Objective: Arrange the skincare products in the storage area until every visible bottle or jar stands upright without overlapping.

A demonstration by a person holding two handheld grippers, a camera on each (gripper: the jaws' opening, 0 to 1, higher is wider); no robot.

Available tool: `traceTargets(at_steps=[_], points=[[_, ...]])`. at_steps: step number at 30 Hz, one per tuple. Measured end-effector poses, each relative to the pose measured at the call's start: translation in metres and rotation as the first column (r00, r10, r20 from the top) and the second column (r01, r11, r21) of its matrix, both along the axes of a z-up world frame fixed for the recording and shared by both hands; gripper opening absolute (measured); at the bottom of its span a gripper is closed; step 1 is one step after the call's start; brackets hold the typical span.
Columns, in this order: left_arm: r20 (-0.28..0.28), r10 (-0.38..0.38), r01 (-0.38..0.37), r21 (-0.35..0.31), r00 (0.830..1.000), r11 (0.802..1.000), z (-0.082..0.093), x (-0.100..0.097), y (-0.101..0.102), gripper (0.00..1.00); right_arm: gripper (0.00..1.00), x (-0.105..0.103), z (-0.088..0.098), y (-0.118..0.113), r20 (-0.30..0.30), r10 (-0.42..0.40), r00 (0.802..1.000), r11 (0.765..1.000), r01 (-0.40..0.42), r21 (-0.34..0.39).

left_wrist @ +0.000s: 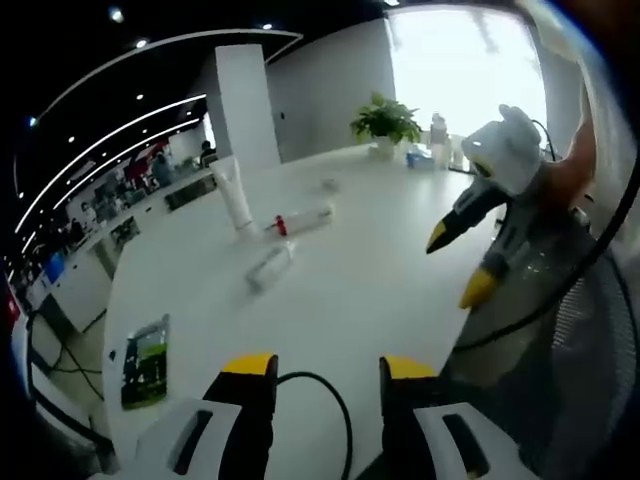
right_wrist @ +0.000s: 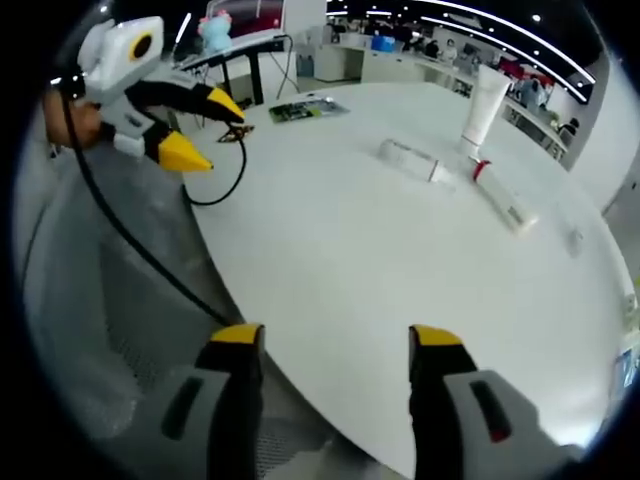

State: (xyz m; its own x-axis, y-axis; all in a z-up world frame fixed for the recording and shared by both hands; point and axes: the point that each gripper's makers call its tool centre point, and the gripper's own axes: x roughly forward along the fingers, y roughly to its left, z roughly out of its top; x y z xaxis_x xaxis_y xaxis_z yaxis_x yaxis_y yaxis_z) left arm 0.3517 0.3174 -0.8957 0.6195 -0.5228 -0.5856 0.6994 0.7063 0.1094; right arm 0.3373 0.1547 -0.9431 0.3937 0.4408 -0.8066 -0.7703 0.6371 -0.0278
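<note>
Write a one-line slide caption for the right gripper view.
Open right gripper above white table; one tube upright, two bottles lying flat.

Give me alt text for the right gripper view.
The open right gripper hovers empty over the near edge of a white table. Across it, one white tube stands upright beside two lying bottles; the left gripper is at upper left.

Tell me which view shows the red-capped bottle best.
The right gripper view: the red-capped bottle lies nearer and sharper there, on its side beside the upright tube. The left gripper view shows it smaller and blurrier.
</note>
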Motion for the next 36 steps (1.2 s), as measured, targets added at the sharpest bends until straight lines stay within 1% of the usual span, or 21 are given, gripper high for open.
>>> traceTargets(at_steps=[1,2,4,5,6,7,8,11,12,14,16,20,22,23,24,26,27,30,31,34,36], points=[[0.003,0.002,-0.002,-0.001,1.0,1.0,0.001,0.0,0.001,0.42,0.6,0.002,0.005,0.003,-0.001,-0.01,1.0,0.999,0.01,0.036],[0.003,0.007,-0.007,-0.003,1.0,1.0,0.001,0.001,0.002,0.42,0.61,0.005,0.008,0.002,-0.002,-0.028,1.0,0.998,0.028,0.055],[0.003,0.016,-0.016,-0.004,1.0,1.0,0.001,0.002,0.003,0.42,0.63,0.017,0.012,-0.002,0.0,-0.022,1.0,0.999,0.022,0.048],[0.003,0.02,-0.02,-0.004,1.0,1.0,0.001,0.002,0.004,0.42,0.63,0.027,0.014,-0.005,0.026,-0.013,1.0,0.999,0.012,0.033],[0.002,0.023,-0.023,-0.005,1.0,1.0,0.001,0.003,0.005,0.42,0.63,0.045,0.019,-0.009,0.07,0.005,0.998,1.0,-0.006,0.016],[0.002,0.025,-0.025,-0.005,1.0,1.0,0.001,0.003,0.005,0.42,0.63,0.058,0.023,-0.012,0.085,0.007,0.996,1.0,-0.008,0.011],[0.003,0.026,-0.026,-0.006,1.0,1.0,0.001,0.003,0.005,0.42,0.63,0.078,0.029,-0.018,0.104,-0.008,0.995,1.0,0.007,0.013],[-0.003,0.027,-0.027,-0.001,1.0,1.0,-0.001,0.003,0.006,0.41,0.64,0.126,0.043,-0.031,0.153,-0.046,0.987,0.999,0.043,0.022],[-0.004,0.029,-0.029,0.002,1.0,1.0,-0.001,0.004,0.006,0.41,0.65,0.15,0.049,-0.038,0.172,-0.066,0.983,0.998,0.064,0.022],[-0.006,0.035,-0.035,0.006,0.999,0.999,-0.002,0.005,0.008,0.41,0.67,0.176,0.054,-0.046,0.175,-0.082,0.981,0.996,0.078,0.031],[-0.009,0.042,-0.042,0.011,0.999,0.999,-0.003,0.006,0.01,0.41,0.68,0.214,0.059,-0.056,0.17,-0.119,0.978,0.993,0.113,0.042],[-0.003,0.059,-0.059,0.02,0.998,0.998,-0.002,0.008,0.014,0.39,0.72,0.259,0.059,-0.066,0.147,-0.144,0.979,0.989,0.137,0.053],[-0.009,0.072,-0.072,0.022,0.997,0.997,-0.004,0.01,0.017,0.39,0.73,0.274,0.052,-0.07,0.107,-0.131,0.985,0.991,0.13,0.024],[-0.01,0.076,-0.076,0.024,0.997,0.997,-0.004,0.01,0.018,0.39,0.74,0.28,0.048,-0.072,0.102,-0.115,0.988,0.993,0.116,-0.002],[-0.01,0.08,-0.08,0.023,0.997,0.997,-0.004,0.011,0.018,0.39,0.75,0.287,0.042,-0.077,0.082,-0.1,0.992,0.994,0.104,-0.045],[-0.013,0.088,-0.088,0.026,0.996,0.996,-0.005,0.011,0.02,0.38,0.75,0.297,0.036,-0.076,0.067,-0.093,0.993,0.994,0.096,-0.05],[-0.015,0.09,-0.09,0.028,0.996,0.996,-0.005,0.011,0.021,0.38,0.75,0.307,0.031,-0.079,0.053,-0.107,0.993,0.992,0.11,-0.061],[-0.019,0.095,-0.095,0.033,0.995,0.995,-0.006,0.011,0.022,0.38,0.75,0.316,0.027,-0.075,0.04,-0.089,0.995,0.993,0.092,-0.071],[-0.019,0.096,-0.095,0.034,0.995,0.995,-0.007,0.011,0.022,0.38,0.74,0.316,0.025,-0.073,0.026,-0.081,0.996,0.994,0.082,-0.078],[-0.023,0.095,-0.094,0.04,0.995,0.995,-0.008,0.011,0.023,0.37,0.72,0.319,0.017,-0.069,-0.021,-0.061,0.998,0.994,0.059,-0.088],[-0.023,0.094,-0.093,0.045,0.995,0.995,-0.009,0.011,0.023,0.37,0.72,0.315,0.009,-0.065,-0.069,-0.034,0.997,0.995,0.028,-0.093]])
